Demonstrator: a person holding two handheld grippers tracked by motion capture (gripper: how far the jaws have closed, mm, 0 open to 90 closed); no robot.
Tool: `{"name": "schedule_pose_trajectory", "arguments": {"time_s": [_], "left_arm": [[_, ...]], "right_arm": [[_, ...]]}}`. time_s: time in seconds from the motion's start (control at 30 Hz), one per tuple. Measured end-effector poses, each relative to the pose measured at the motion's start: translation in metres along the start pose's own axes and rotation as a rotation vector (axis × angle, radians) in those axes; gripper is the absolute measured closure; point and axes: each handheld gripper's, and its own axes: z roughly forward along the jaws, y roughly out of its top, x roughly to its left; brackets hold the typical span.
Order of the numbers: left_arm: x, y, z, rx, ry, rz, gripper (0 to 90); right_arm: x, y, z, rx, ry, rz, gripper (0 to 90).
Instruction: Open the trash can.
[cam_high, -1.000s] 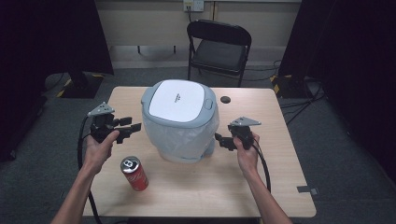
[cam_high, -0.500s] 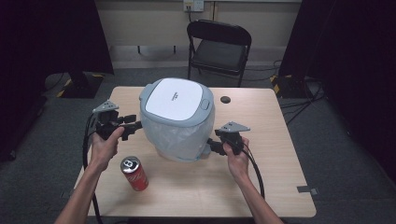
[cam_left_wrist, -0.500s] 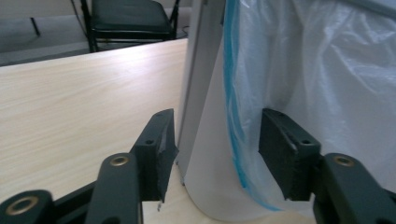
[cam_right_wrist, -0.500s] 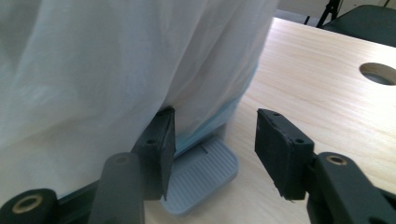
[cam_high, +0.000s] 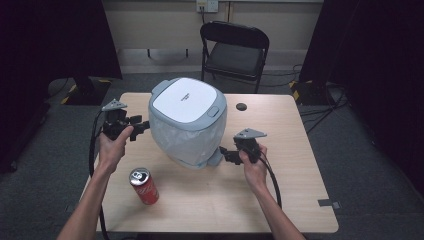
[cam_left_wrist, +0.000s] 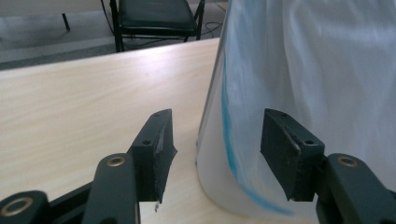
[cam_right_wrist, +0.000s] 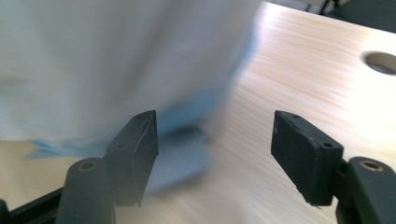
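A grey bin with a white lid (cam_high: 186, 100) stands mid-table, and a pale plastic bag (cam_high: 175, 135) hangs down over its sides. My left gripper (cam_high: 145, 124) is level at the bin's left side. In the left gripper view the gripper (cam_left_wrist: 217, 149) is open, and the bag's blue-lined edge (cam_left_wrist: 229, 140) lies between the jaws without touching the pads. My right gripper (cam_high: 223, 152) sits low at the bin's right base. Its jaws have just been opening and the gripper (cam_right_wrist: 215, 149) now stands wide, with the blurred bag (cam_right_wrist: 116, 60) and a grey foot piece (cam_right_wrist: 182, 158) beside the left jaw.
A red soda can (cam_high: 144, 186) stands upright near the front left of the wooden table (cam_high: 290, 195). A round cable hole (cam_high: 241, 106) lies behind the bin at right. A black folding chair (cam_high: 234, 47) stands beyond the far edge.
My right gripper has shifted slightly left, in toward the bin's base. The left gripper has edged a little toward the far side. The can has stayed put.
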Motion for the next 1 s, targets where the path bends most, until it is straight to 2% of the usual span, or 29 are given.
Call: {"name": "schedule_pose_trajectory", "arguments": {"time_s": [0.07,0.1,0.2,0.23,0.27,0.3,0.33,0.4,0.5,0.53,0.57,0.6,0.63,0.67,0.77,0.8,0.83,0.9,0.93,0.97,1.0], "left_arm": [[-0.002,-0.007,-0.001,0.022,0.002,0.017,44.0],[-0.004,-0.012,-0.001,0.028,-0.022,0.043,43.7],[-0.007,-0.014,0.001,0.029,-0.042,0.053,42.8],[-0.008,-0.013,0.004,0.026,-0.044,0.052,42.8],[-0.009,-0.011,0.008,0.025,-0.064,0.049,42.8],[-0.009,-0.011,0.008,0.025,-0.064,0.049,42.8],[-0.012,-0.008,0.013,0.026,-0.057,0.048,43.0],[-0.011,-0.006,0.015,0.026,-0.047,0.04,44.1],[-0.01,-0.004,0.017,0.033,-0.038,0.039,44.1],[-0.008,-0.002,0.02,0.037,-0.028,0.041,44.0],[-0.008,-0.002,0.02,0.037,-0.028,0.041,44.0],[-0.007,-0.001,0.021,0.04,-0.024,0.043,44.0],[-0.006,-0.001,0.022,0.039,-0.02,0.038,44.0],[-0.002,-0.001,0.023,0.033,-0.009,0.032,45.3],[0.004,-0.001,0.023,0.025,0.001,0.006,48.5],[0.009,-0.003,0.022,0.021,0.002,-0.015,50.4],[0.012,-0.003,0.022,0.027,0.004,-0.013,50.5],[0.015,-0.004,0.023,0.035,0.008,-0.019,48.0],[0.015,-0.004,0.023,0.035,0.008,-0.019,46.1],[0.016,-0.004,0.024,0.036,0.016,-0.022,46.1],[0.017,-0.004,0.025,0.038,0.037,-0.022,45.7]], "right_arm": [[-0.021,0.002,-0.003,-0.004,-0.073,0.02,30.8],[-0.025,0.004,-0.002,-0.01,-0.08,0.025,30.2],[-0.033,0.013,0.002,-0.016,-0.096,0.021,29.3],[-0.036,0.018,0.005,-0.023,-0.098,0.024,29.2],[-0.042,0.029,0.012,-0.045,-0.102,0.027,28.5],[-0.042,0.029,0.012,-0.045,-0.102,0.027,28.5],[-0.045,0.039,0.021,-0.057,-0.115,0.033,28.5],[-0.048,0.045,0.028,-0.07,-0.13,0.046,28.4],[-0.047,0.048,0.036,-0.094,-0.143,0.068,29.1],[-0.045,0.051,0.041,-0.108,-0.092,0.066,33.6],[-0.045,0.051,0.041,-0.108,-0.092,0.066,33.6],[-0.039,0.052,0.04,-0.12,-0.08,0.061,39.8],[-0.039,0.052,0.04,-0.12,-0.08,0.061,47.9],[-0.034,0.052,0.036,-0.107,-0.04,0.061,59.3],[-0.029,0.052,0.031,-0.098,-0.014,0.042,56.1],[-0.021,0.05,0.024,-0.091,0.02,0.039,54.7],[-0.016,0.05,0.021,-0.072,0.019,0.028,52.4],[-0.008,0.051,0.017,-0.043,-0.011,-0.014,45.7],[-0.008,0.051,0.017,-0.043,-0.011,-0.014,45.7],[-0.008,0.052,0.016,-0.033,-0.012,-0.022,43.5],[-0.017,0.055,0.019,-0.024,-0.056,-0.006,45.7]]}}
